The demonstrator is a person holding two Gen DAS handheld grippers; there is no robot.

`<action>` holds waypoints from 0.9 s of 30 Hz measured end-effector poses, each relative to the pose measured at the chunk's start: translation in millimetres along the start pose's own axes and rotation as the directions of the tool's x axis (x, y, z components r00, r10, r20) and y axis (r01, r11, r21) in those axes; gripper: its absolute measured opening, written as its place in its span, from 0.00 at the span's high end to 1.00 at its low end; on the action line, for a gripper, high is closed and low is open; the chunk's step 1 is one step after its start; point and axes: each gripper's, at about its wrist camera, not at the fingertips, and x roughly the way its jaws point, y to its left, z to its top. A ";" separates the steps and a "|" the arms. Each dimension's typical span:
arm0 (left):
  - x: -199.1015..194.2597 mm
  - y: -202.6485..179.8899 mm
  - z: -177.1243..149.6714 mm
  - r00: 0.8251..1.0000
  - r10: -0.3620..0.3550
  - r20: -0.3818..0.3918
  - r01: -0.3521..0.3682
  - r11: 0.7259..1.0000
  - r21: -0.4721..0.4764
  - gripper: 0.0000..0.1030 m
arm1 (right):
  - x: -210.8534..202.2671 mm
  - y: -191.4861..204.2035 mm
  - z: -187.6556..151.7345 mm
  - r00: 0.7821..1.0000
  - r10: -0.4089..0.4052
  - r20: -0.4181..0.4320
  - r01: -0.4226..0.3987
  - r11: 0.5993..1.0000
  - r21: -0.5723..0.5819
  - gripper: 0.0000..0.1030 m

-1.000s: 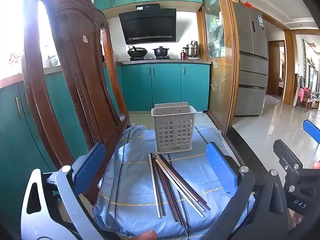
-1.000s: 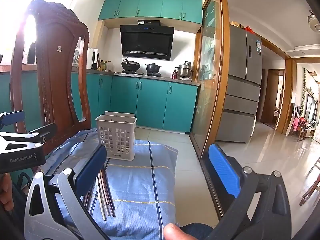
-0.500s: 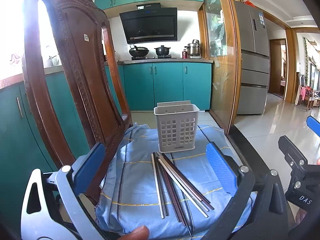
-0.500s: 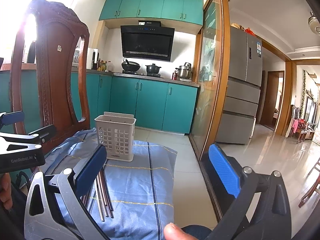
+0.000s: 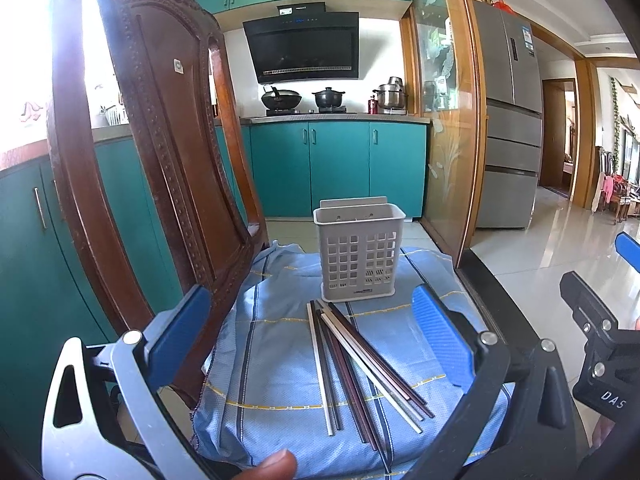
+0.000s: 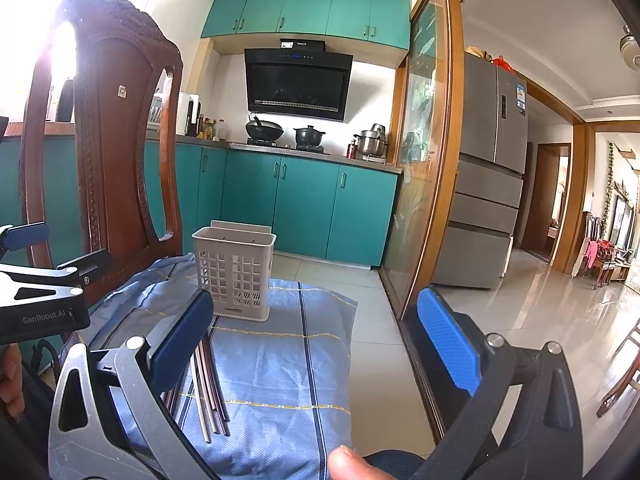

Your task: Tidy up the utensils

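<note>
Left hand-held gripper (image 5: pixel 310 332) spread wide, blue textured pads (image 5: pixel 442 336) holding nothing; right hand-held gripper (image 6: pixel 316 332) likewise released and empty. Between the left pads lies a loose fan of slim straight chopsticks (image 5: pixel 352 368), white, dark brown and reddish, flat on a blue woven cloth (image 5: pixel 272 364) with yellow and navy stripes. Just beyond their far tips stands a white plastic utensil basket (image 5: pixel 358 254), rectangular, grid-perforated walls, upright on the cloth. Carved dark wooden chair back (image 5: pixel 160 152) rises at left. Beyond: glossy tiled floor (image 6: pixel 520 304), teal cabinets (image 5: pixel 340 168), stove pots, black range hood (image 5: pixel 304 46), steel fridge (image 6: pixel 490 172).
</note>
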 end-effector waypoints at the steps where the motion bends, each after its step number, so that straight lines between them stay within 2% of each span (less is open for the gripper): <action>1: 0.0 0.1 0.1 1.000 0.001 -0.001 -0.001 1.000 0.000 0.03 | 0.1 0.1 -0.2 1.000 0.000 0.000 0.000 1.000 0.000 0.03; 27: 2.5 -3.3 0.6 1.000 0.005 -0.010 -0.005 1.000 0.009 0.03 | 2.3 -1.5 -3.0 1.000 -0.002 -0.003 0.002 1.000 0.006 0.03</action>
